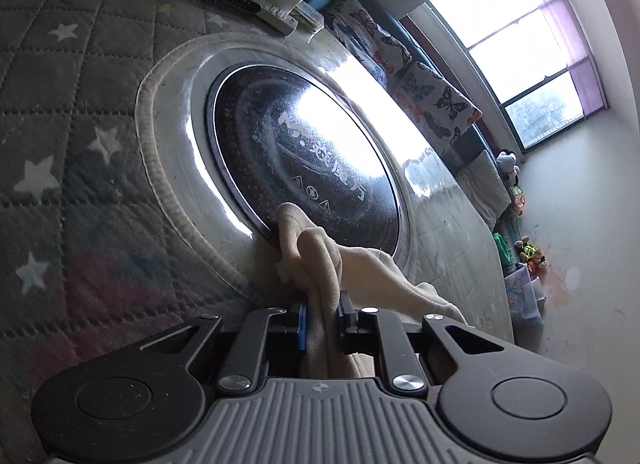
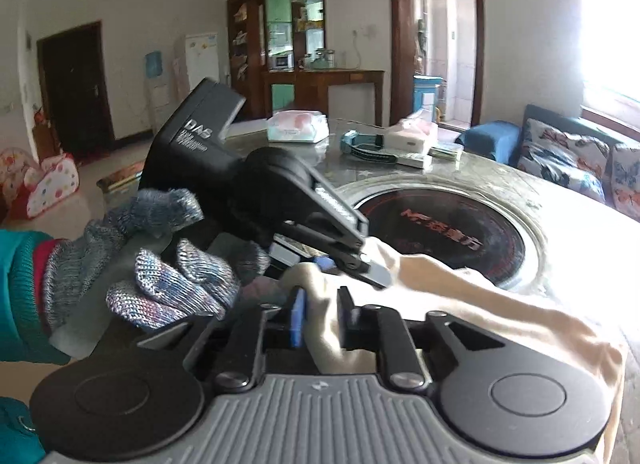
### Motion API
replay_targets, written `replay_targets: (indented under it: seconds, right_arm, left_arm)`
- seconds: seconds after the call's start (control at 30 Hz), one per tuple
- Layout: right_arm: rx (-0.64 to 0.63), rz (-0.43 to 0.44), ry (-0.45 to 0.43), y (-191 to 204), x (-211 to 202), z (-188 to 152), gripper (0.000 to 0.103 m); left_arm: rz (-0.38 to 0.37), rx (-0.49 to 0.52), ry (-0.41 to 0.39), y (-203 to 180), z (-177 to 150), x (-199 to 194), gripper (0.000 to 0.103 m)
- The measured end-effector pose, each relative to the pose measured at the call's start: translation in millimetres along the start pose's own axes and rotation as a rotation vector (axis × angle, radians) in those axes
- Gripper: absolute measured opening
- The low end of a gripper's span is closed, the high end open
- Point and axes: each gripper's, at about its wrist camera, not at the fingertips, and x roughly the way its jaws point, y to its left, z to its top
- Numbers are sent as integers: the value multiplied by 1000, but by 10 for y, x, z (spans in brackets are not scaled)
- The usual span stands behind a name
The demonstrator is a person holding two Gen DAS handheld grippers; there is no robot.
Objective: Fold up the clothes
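A beige garment lies bunched on the round table beside the black hotplate set into its middle. In the right wrist view my right gripper is shut on a fold of it, and cloth fills the gap between the blue pad and the black finger. A gloved hand holds my left gripper just ahead, clamped on the same cloth. The left wrist view shows that gripper shut on the garment, which bunches up past its fingertips at the hotplate's rim.
Tissue packs, a teal object and flat boxes sit at the table's far side. A sofa with butterfly cushions stands at the right. Grey quilted fabric with stars surrounds the tabletop's metal ring in the left wrist view.
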Motion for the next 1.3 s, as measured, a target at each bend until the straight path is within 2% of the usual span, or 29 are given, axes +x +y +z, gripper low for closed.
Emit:
replay_targets:
  seconds: [0.13,0.23,0.33,0.47,0.53,0.67,0.7,0.77,0.8,0.97,1.1,1.3]
  right_arm:
    - [64,-111,-21,-249,-198,-61,21]
    - [139,-251,-15,-631,-288,-133,32]
    - [220,-402,27,-1032,-312,-243,35]
    - [349,-483,51,-1511,-272,-402,41]
    - [405,-484,43,-1632,-270,-452,41]
    - [524,-408,6,-1800,-265,-595,39]
    - [513,-402,3,-1786,-260,-590,35]
    - [490,-390,-3,-1758,-250,-578,16]
    - [483,-396,-12,-1731,-277,-567,13]
    - [462,-418,-81,-1626,-567,-476,11]
    - [426,-455,-139,-1588,-869,-353,10]
    - [396,-582,-183,-1719,-1335,-267,10]
  left_arm:
    - [19,67,-12,-69,-39,-7,15]
    - [43,122,-27,-125,-61,11,15]
    - [58,153,-32,-160,-69,19,15]
    - [76,189,-35,-197,-73,37,15]
    - [89,217,-38,-228,-78,50,15]
    - [123,281,-47,-308,-105,72,15]
    - [129,295,-50,-325,-110,77,15]
    - [137,317,-55,-359,-115,82,15]
    - [137,326,-59,-380,-116,76,15]
    - [100,387,-79,-601,-98,34,14]
    - [50,461,-99,-936,-109,62,14]
    - [-29,522,-91,-1450,-180,242,14]
